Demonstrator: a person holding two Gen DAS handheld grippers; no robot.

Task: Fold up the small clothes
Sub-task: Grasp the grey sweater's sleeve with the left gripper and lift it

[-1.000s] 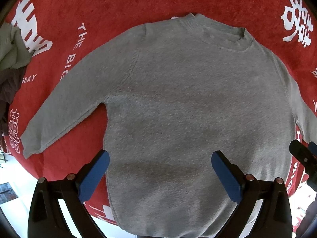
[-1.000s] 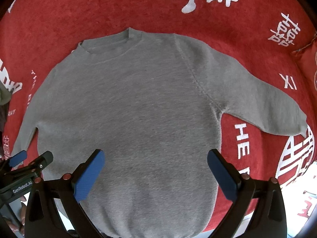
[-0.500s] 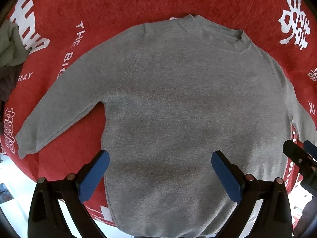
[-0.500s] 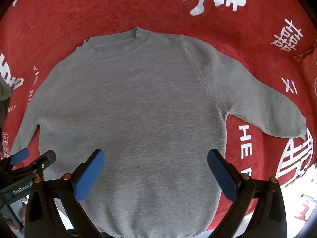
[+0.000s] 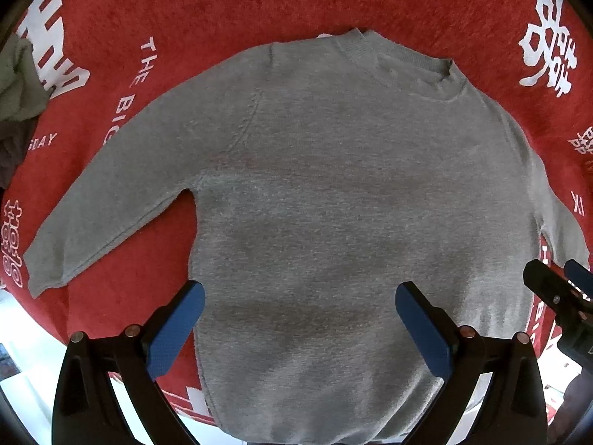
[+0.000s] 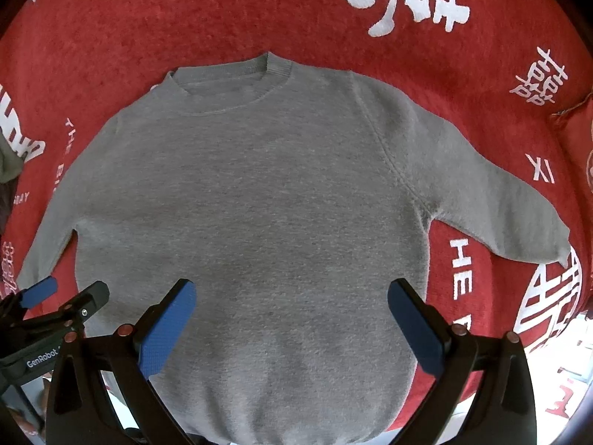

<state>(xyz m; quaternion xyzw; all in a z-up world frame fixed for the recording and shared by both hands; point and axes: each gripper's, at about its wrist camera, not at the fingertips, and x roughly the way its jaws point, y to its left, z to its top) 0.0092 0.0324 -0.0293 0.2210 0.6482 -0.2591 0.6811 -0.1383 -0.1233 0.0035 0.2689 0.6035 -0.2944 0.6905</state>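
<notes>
a grey sweater (image 5: 333,193) lies flat and face up on a red cloth (image 5: 259,3) printed with white lettering, collar (image 5: 400,63) at the far side and hem toward the cameras. both sleeves are spread outward and down: the left sleeve (image 5: 107,204) ends near the cloth's near edge, the right sleeve (image 6: 493,200) reaches toward a round white print.

the left tongs (image 5: 296,326) hang above the lower part of the sweater, spread wide, nothing between the blue pads (image 5: 174,328). the right tongs (image 6: 292,322) hang likewise over the lower body, wide apart and empty. whether either touches the fabric is hard to tell from these views. each pair shows at the edge of the other's view, side by side.

at the far left edge of the cloth sits a crumpled pile of greenish and dark clothes (image 5: 16,85), well apart from the sweater.
</notes>
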